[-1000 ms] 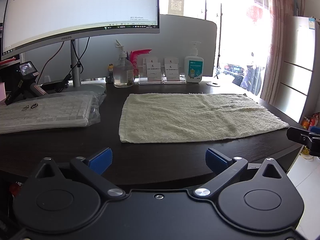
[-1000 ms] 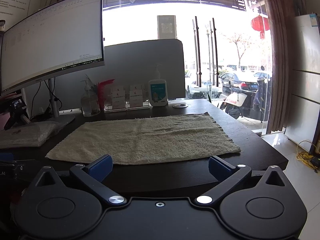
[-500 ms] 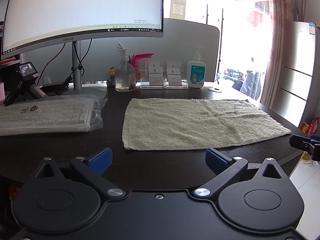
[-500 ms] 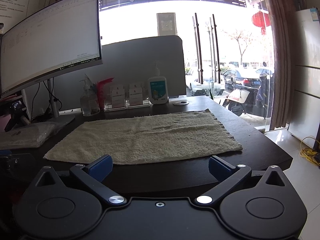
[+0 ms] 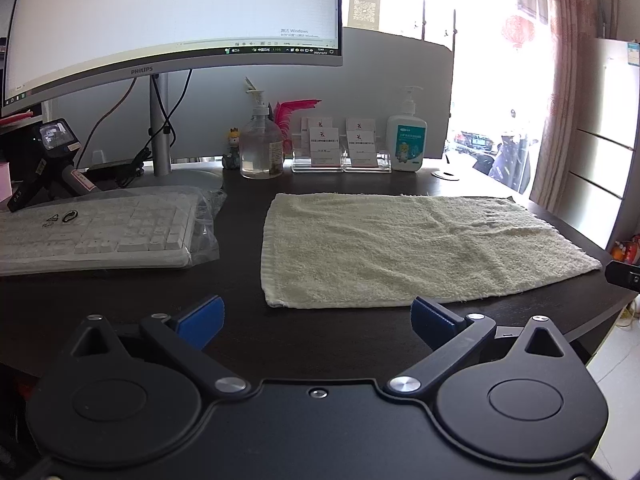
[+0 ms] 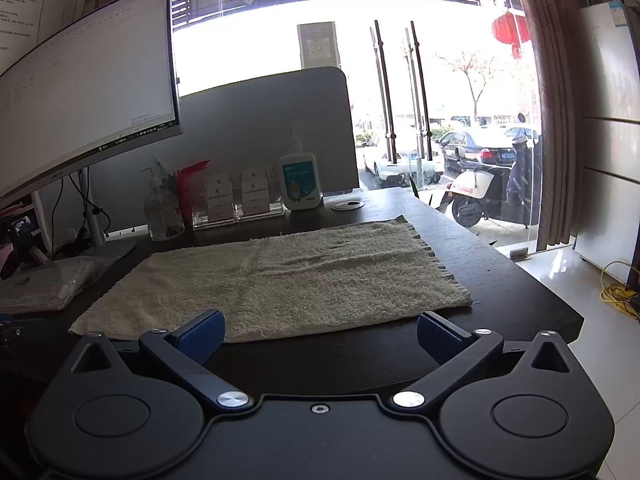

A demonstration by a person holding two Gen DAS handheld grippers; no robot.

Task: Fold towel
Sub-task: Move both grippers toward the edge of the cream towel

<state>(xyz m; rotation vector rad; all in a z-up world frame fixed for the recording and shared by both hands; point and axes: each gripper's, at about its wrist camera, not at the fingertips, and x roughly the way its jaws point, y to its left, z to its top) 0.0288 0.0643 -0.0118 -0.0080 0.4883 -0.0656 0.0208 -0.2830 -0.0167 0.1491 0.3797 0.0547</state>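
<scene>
Left gripper (image 5: 316,312): is being held wide open over the near edge of the bench (image 5: 120,300), nothing being gripped; its blue fingertips (image 5: 202,316) are being kept just short of the towel's near left corner.
Right gripper (image 6: 320,330): is being held wide open over the near edge too, nothing being gripped; its left fingertip is being seen against the towel's near hem.
Towel (image 5: 400,248): is being left spread flat, unfolded, on the right half of the bench, its fringed short side lying toward the right edge.
Keyboard (image 5: 100,232): is being kept in a plastic wrap on the left side, apart from the towel.
Far edge: a clear pump bottle (image 5: 262,148), card holders (image 5: 340,148) and a white pump bottle (image 5: 408,140) are being lined up behind the towel.
Monitor (image 5: 172,20): is being shown lit above the far left.
</scene>
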